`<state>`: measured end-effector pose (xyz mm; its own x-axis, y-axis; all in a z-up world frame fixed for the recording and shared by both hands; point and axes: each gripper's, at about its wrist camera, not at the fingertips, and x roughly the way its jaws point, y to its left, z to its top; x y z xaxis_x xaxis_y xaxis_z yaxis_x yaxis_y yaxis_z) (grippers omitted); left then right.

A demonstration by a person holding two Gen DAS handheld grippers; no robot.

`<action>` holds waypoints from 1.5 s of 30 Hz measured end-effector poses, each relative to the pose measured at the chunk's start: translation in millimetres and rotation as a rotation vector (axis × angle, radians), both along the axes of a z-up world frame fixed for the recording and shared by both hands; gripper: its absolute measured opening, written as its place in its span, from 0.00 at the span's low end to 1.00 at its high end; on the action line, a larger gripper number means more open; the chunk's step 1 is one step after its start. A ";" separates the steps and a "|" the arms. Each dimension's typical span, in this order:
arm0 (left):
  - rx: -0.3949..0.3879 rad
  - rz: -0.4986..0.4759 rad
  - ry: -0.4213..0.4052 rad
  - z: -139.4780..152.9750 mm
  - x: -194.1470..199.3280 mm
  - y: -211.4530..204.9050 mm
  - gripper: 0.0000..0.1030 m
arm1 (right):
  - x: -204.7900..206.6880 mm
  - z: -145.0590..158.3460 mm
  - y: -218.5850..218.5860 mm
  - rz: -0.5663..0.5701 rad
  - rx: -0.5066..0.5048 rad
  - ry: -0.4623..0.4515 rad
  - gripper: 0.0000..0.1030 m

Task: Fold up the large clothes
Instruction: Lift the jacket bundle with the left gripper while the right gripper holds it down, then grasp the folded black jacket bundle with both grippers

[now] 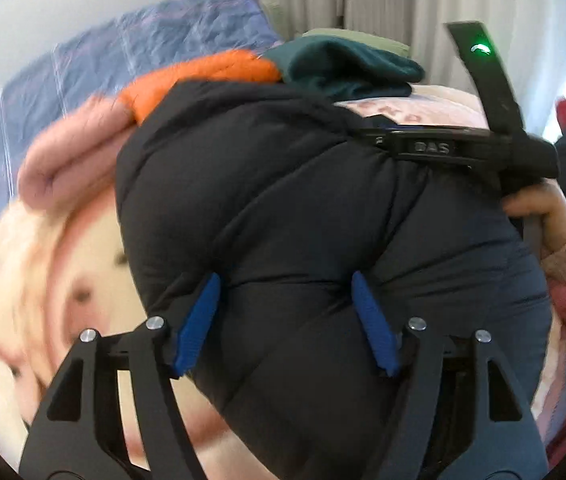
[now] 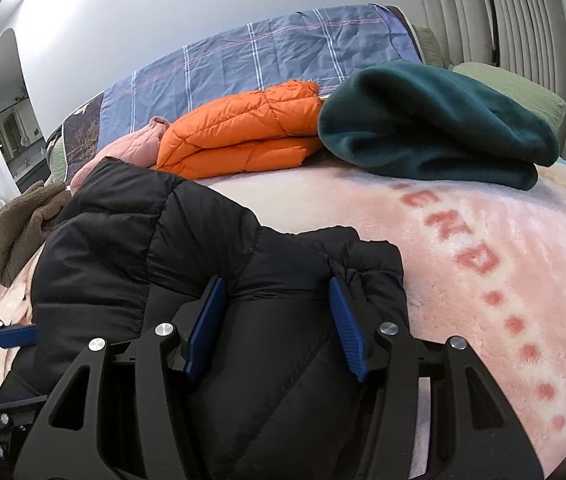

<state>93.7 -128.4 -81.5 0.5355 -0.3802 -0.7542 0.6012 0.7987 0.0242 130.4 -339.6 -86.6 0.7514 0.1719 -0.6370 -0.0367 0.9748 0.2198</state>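
A black puffer jacket [image 1: 283,208] lies bunched on a pink blanket [image 2: 503,264] on a bed. In the left wrist view my left gripper [image 1: 287,292] has its blue fingers spread wide, pressed against the jacket's bulk on both sides. In the right wrist view my right gripper [image 2: 277,300] is likewise wide apart around a thick fold of the jacket [image 2: 187,248]. The right gripper's body also shows in the left wrist view [image 1: 463,144], held by a hand. The left gripper's blue finger shows at the left edge of the right wrist view [image 2: 15,336].
A folded orange puffer [image 2: 243,132], a folded dark green fleece [image 2: 435,124], a pink garment [image 2: 139,144] and a brown fleece [image 2: 23,224] lie on the bed. A blue plaid quilt [image 2: 263,52] lies at the back. Curtains [image 2: 503,8] hang at the right.
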 end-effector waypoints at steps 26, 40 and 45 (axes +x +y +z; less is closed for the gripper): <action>0.013 0.193 -0.014 -17.0 139.5 -12.5 0.65 | 3.0 -1.6 0.4 0.003 0.022 0.008 0.53; -0.001 0.110 -0.011 23.2 83.3 -22.4 0.77 | 2.1 -1.8 0.6 0.000 -0.003 0.000 0.55; 0.066 0.110 0.006 -1.9 85.8 -29.6 0.78 | -4.7 2.4 0.2 0.030 -0.032 0.032 0.59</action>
